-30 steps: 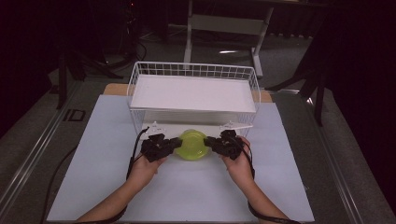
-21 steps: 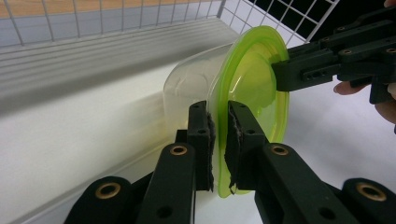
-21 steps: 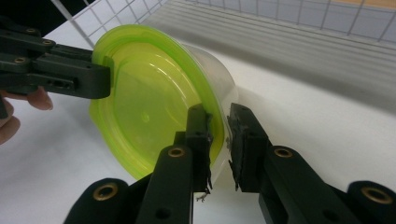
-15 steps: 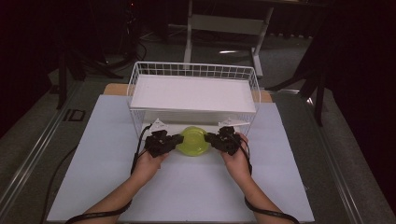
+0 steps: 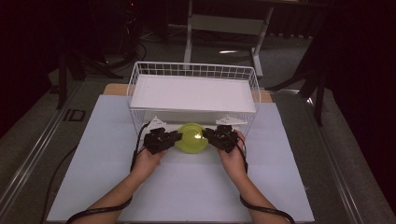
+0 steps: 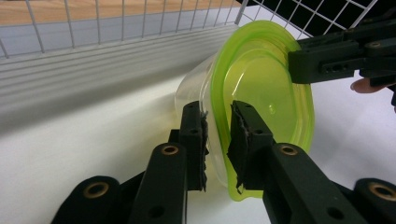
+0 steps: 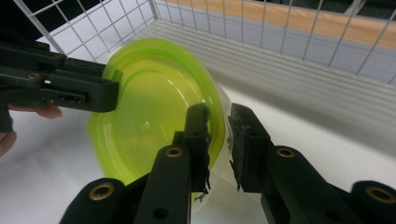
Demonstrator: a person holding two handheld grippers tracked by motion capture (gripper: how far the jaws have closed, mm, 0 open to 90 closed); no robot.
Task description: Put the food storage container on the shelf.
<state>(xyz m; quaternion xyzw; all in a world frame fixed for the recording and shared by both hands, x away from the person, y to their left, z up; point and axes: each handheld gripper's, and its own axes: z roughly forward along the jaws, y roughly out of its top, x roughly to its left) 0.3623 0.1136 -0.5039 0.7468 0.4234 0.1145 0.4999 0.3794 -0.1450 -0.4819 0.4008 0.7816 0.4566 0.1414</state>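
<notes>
Holding the green-lidded tub (image 5: 191,137) by its rim, left gripper (image 5: 171,138) and right gripper (image 5: 211,136) both pinching it, next needing a lift over the basket (image 5: 135,84) wall.

At the centre of the high view, a lime-green lid (image 5: 192,137) is glowing on a clear, colourless container (image 6: 196,100), flanked by the matte black left claw (image 5: 176,136) and right claw (image 5: 206,135), whose brass-coloured rivets are showing in the gripper views. Above them, a white wire basket (image 5: 194,71) is showing its grid pattern. The white worktop (image 5: 196,186) is lying pale against dark surroundings, with a tan wooden strip showing at its far edge.
</notes>
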